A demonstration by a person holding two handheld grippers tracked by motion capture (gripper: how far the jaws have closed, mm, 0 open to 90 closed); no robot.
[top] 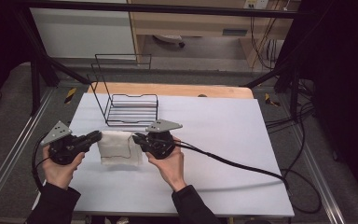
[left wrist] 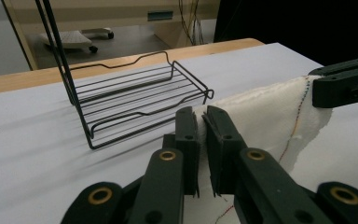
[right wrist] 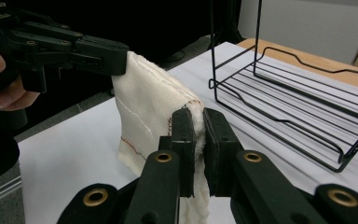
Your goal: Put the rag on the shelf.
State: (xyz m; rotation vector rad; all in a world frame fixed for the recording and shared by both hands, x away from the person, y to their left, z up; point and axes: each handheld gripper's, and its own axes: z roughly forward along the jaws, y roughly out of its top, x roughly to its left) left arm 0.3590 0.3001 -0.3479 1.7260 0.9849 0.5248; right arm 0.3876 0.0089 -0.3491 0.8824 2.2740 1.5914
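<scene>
Holding: both grippers pinch one white cloth (top: 119,148) by its upper edge, one at each end, above the near-left part of the white table (top: 214,140).
Left gripper (top: 98,136): clenched on the cloth's left top corner; in the left gripper view (left wrist: 201,122) the two black jaws stand almost closed, with a thin fold of white fabric squeezed between them.
Right gripper (top: 136,137): clenched on the cloth's right top corner; in the right gripper view (right wrist: 199,122) the jaws press a bunched edge of fabric, which hangs down below them.
Cloth: stretched between the two grippers, upper edge lifted, lower part draping down to the table; whether its bottom edge rests flat cannot be told from the gripper views. A thin line of coloured stitching runs along its border.
Hands: the left hand (top: 60,165) and the right hand (top: 168,163) wrap the gripper bodies from below, dark sleeves coming in from the near edge.
Wire rack (top: 130,109): black, with a low shelf and a tall open frame at its back; it stands on the table just beyond the cloth, apart from it.
Cable (top: 242,165): trails from the right gripper across the table toward the right edge.
Table edge: a strip of bare wood (top: 177,89) shows at the far side.
</scene>
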